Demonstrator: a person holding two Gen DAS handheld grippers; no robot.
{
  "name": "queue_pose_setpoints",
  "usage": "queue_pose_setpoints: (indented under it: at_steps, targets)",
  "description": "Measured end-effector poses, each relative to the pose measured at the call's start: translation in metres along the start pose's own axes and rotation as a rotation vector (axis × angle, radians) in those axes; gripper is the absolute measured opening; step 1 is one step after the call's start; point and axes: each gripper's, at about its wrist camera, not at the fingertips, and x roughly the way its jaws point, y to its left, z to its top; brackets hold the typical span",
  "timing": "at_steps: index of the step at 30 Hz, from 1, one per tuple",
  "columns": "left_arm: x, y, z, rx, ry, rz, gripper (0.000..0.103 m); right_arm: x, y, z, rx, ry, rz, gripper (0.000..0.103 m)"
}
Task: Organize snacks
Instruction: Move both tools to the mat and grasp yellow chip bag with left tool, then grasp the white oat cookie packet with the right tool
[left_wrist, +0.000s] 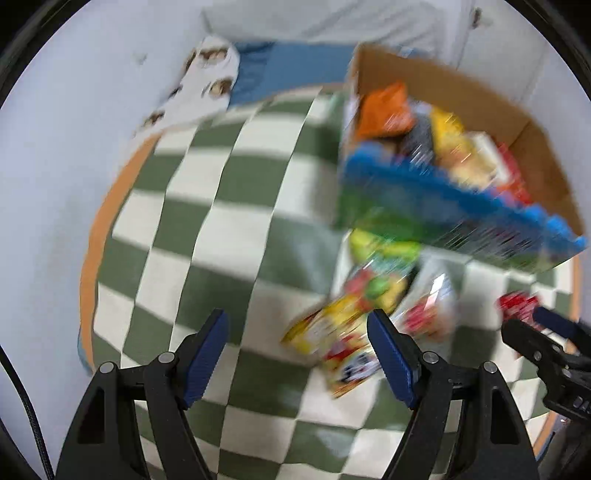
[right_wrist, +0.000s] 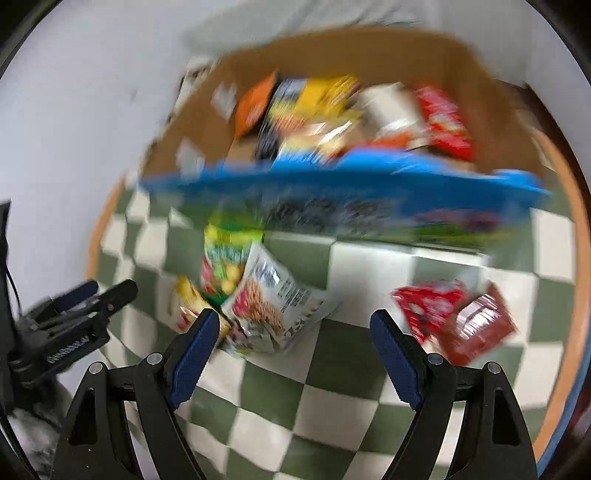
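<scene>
At the bottom of each wrist view the jaws stand wide with nothing between the pads. The left gripper (left_wrist: 297, 354) hangs over bare checked mat (left_wrist: 207, 229), with a yellow packet (left_wrist: 332, 336) just to the right of its right finger. The right gripper (right_wrist: 291, 354) has the white packet (right_wrist: 273, 306) just above its left finger and two red packets (right_wrist: 454, 317) off its right finger, at the lower right of that frame.

Both views are smeared, so fine print and edges cannot be read.

The loose snacks lie on the mat in front of the box (right_wrist: 332, 48): a green-and-yellow bag (right_wrist: 225, 254) sits above the white packet, close under the box's blue front edge. The box fills the upper half of the right view and the upper right of the left view, and already holds several packets, orange, yellow and red among them.

The step in hand looks like a reach for a loose packet. To do it well, I would judge:
- let the hand settle before closing;
- straddle one packet only, across its narrow side;
- take the white packet first, as it lies nearest the right pads;
- keep the two grippers apart, since they are near each other.
</scene>
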Motion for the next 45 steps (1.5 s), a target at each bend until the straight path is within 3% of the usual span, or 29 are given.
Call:
queue_pose_setpoints:
  at_steps: [3, 7, 8, 11, 15, 17, 18, 19, 26, 29, 32, 34, 37, 39, 42, 45]
  targets:
    - [0.022, 0.01, -0.013, -0.018, 0.081, -0.014, 0.076, 0.04, 0.016, 0.005, -0.134, 0.062, -0.058, 0.086]
    - [0.052, 0.03, -0.022, -0.182, 0.242, -0.208, 0.076, 0.081, 0.03, 0.011, -0.239, 0.137, -0.073, 0.086]
    - [0.062, 0.037, -0.023, -0.254, 0.288, -0.283, 0.076, 0.087, 0.031, 0.012, -0.243, 0.152, -0.072, 0.084]
    - [0.087, 0.044, -0.026, -0.383, 0.363, -0.395, 0.076, 0.1, 0.028, 0.012, -0.219, 0.174, -0.043, 0.076]
    - [0.12, 0.042, -0.033, -0.492, 0.427, -0.468, 0.076, 0.099, 0.015, 0.005, -0.128, 0.189, -0.035, 0.063]
    - [0.122, 0.042, -0.035, -0.503, 0.39, -0.458, 0.068, 0.097, -0.001, -0.002, -0.013, 0.237, -0.021, 0.061]
    - [0.12, 0.041, -0.035, -0.489, 0.367, -0.444, 0.057, 0.096, -0.006, -0.007, 0.026, 0.255, -0.014, 0.059]
    - [0.115, 0.037, -0.034, -0.449, 0.344, -0.418, 0.053, 0.093, -0.013, -0.013, 0.069, 0.273, -0.003, 0.059]
    - [0.09, 0.005, -0.048, -0.091, 0.264, -0.2, 0.045, 0.083, -0.045, -0.052, 0.264, 0.351, 0.066, 0.057]
    - [0.089, -0.002, -0.066, -0.013, 0.27, -0.165, 0.044, 0.081, -0.051, -0.06, 0.271, 0.346, 0.057, 0.069]
    - [0.091, 0.0, -0.074, -0.025, 0.277, -0.18, 0.046, 0.074, -0.047, -0.058, 0.231, 0.275, 0.038, 0.073]
    - [0.098, 0.005, -0.074, -0.062, 0.304, -0.209, 0.057, 0.077, -0.041, -0.055, 0.218, 0.264, 0.054, 0.074]
    - [0.11, 0.017, -0.076, -0.118, 0.326, -0.246, 0.062, 0.09, -0.03, -0.051, 0.215, 0.257, 0.033, 0.074]
    - [0.114, 0.021, -0.076, -0.149, 0.327, -0.249, 0.062, 0.096, -0.024, -0.049, 0.203, 0.244, -0.037, 0.057]
    - [0.106, 0.019, -0.08, -0.149, 0.287, -0.232, 0.058, 0.093, -0.026, -0.059, 0.236, 0.248, -0.052, 0.049]
    - [0.097, 0.001, -0.091, -0.093, 0.278, -0.212, 0.054, 0.085, -0.034, -0.075, 0.237, 0.273, -0.057, 0.049]
